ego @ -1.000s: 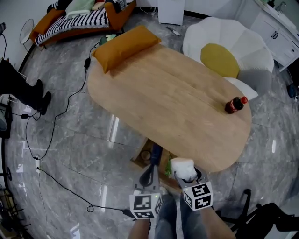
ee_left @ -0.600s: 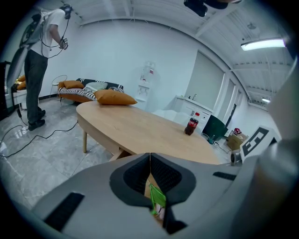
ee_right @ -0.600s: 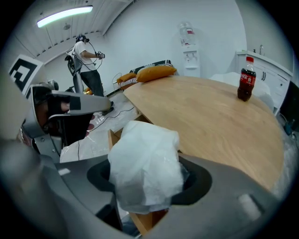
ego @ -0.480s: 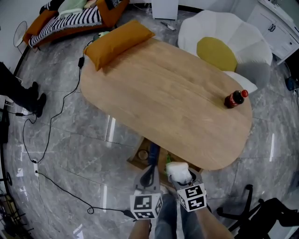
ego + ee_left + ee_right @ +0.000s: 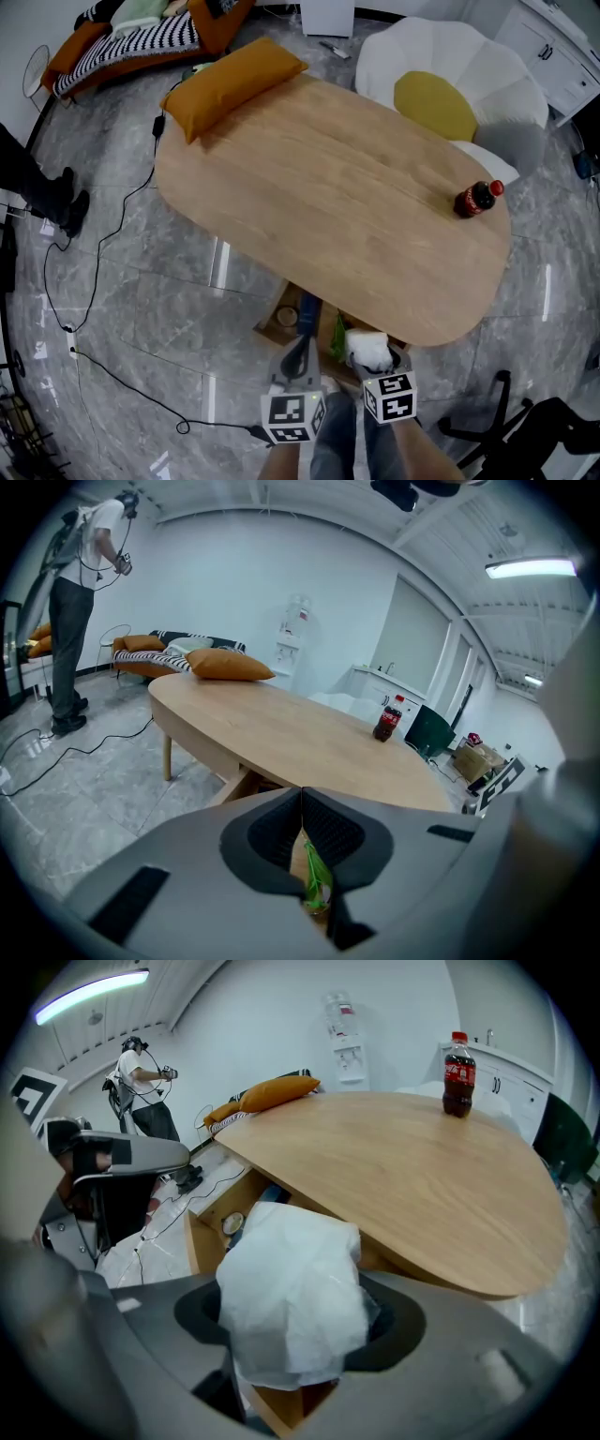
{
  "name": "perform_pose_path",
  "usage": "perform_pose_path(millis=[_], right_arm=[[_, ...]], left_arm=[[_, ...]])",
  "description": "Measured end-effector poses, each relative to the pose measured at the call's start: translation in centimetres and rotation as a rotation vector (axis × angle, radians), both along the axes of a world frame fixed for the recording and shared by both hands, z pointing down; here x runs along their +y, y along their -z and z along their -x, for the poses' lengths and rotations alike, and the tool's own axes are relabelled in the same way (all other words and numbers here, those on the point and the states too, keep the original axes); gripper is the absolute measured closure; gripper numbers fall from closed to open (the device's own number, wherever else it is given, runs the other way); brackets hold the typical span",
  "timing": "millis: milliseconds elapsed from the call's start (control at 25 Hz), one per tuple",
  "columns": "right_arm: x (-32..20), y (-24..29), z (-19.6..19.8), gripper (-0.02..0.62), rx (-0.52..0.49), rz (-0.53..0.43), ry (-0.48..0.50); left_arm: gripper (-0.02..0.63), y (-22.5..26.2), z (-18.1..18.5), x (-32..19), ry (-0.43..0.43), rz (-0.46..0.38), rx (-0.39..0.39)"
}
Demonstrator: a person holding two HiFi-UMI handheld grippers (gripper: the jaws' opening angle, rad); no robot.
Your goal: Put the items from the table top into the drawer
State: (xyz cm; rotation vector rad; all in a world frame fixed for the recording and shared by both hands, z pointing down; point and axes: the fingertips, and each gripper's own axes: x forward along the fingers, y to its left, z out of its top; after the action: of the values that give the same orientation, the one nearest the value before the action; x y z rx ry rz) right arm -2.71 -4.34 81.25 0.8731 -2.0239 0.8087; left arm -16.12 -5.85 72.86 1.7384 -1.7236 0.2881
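Observation:
My right gripper (image 5: 372,356) is shut on a crumpled white wad of paper (image 5: 367,344), held over the open wooden drawer (image 5: 277,319) under the table's near edge. In the right gripper view the wad (image 5: 292,1288) bulges out between the jaws of that gripper (image 5: 295,1321) and hides the pads. The drawer (image 5: 201,1234) holds a small round thing (image 5: 233,1223). My left gripper (image 5: 300,354) hangs beside it, shut and empty; through its jaws (image 5: 302,808) a green item (image 5: 315,885) in the drawer shows. A cola bottle (image 5: 477,198) stands on the table (image 5: 319,197).
An orange pillow (image 5: 231,84) lies on the table's far end. A white chair with a yellow cushion (image 5: 441,105) stands behind the table. Cables (image 5: 103,281) trail over the grey floor. A person (image 5: 82,602) stands at the left. A black chair base (image 5: 511,422) is at lower right.
Both grippers have sunk toward the drawer, the right one further, still with the white wad in it. The left jaws stay shut.

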Motion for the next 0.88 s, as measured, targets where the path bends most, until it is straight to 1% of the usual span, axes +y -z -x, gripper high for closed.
perform_pose_path(millis=[480, 640, 880], right_arm=[[-0.6, -2.7, -1.1, 0.307, 0.057, 0.001, -0.056], [-1.0, -3.0, -0.9, 0.304, 0.029, 0.019, -0.076], [-1.2, -4.1, -1.2, 0.291, 0.086, 0.020, -0.074]], left_arm=[[0.597, -1.7, -0.1, 0.5, -0.014, 0.030, 0.003], [0.597, -2.0, 0.2, 0.5, -0.013, 0.033, 0.006], [0.597, -2.7, 0.1, 0.8, -0.014, 0.045, 0.014]])
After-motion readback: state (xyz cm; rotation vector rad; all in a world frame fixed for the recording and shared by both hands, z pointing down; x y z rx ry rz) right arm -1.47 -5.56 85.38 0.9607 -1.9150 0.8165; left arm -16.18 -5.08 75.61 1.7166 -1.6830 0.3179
